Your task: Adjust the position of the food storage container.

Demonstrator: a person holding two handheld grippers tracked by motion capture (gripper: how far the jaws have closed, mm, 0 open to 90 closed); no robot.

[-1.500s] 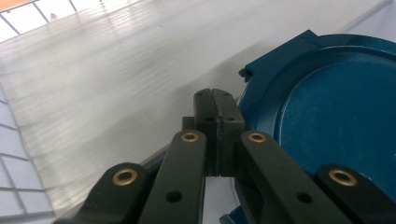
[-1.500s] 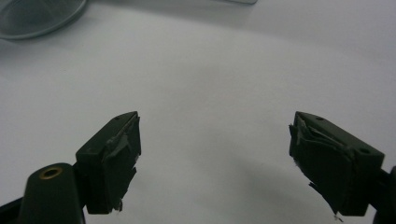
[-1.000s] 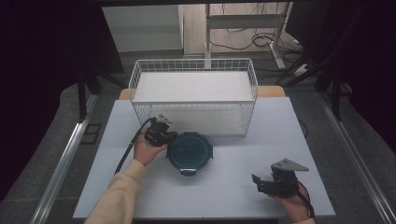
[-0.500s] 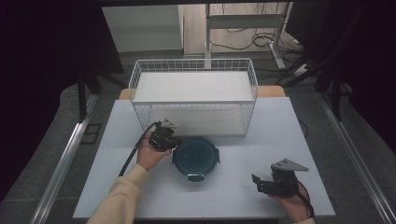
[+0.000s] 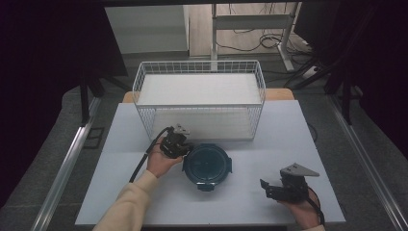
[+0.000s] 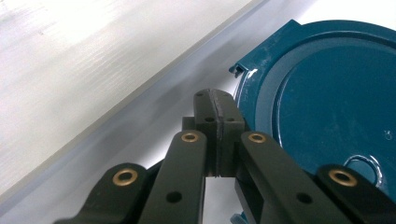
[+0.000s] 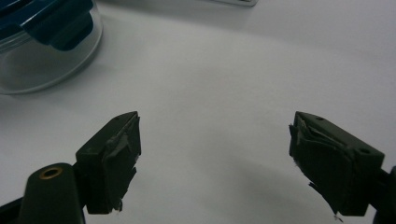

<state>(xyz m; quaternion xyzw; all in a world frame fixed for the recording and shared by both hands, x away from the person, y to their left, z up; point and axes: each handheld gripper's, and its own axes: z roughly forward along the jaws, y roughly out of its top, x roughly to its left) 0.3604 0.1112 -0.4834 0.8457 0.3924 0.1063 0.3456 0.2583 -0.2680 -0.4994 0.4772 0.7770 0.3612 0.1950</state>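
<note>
A: In the middle of the white table (image 5: 269,139), a little toward the person's side, I see one round container (image 5: 207,164). It has a dark teal lid (image 6: 327,98) and a clear glass body (image 7: 42,65). There is only one such container.

B: Yes, one. I count four clips on the lid rim in the high view, but they are small, so I am not fully sure. What touches it?

A: The left gripper (image 5: 179,144) is at its left edge. In the left gripper view the two black jaws are pressed together with nothing between them, and their tips stand just beside the lid's rim. I cannot tell if they really touch it.

B: And the second tool?

A: The right gripper (image 5: 276,188) is near the front right of the table, well apart from the container. Its jaws stand wide apart and they hold nothing; in the right gripper view there is bare table between them.

B: So two grippers, one in each hand. Anything else?

A: One white wire basket (image 5: 199,103) stands behind the container, toward the far edge of the table. One cable (image 5: 144,159) trails from the left gripper over the table.
</note>
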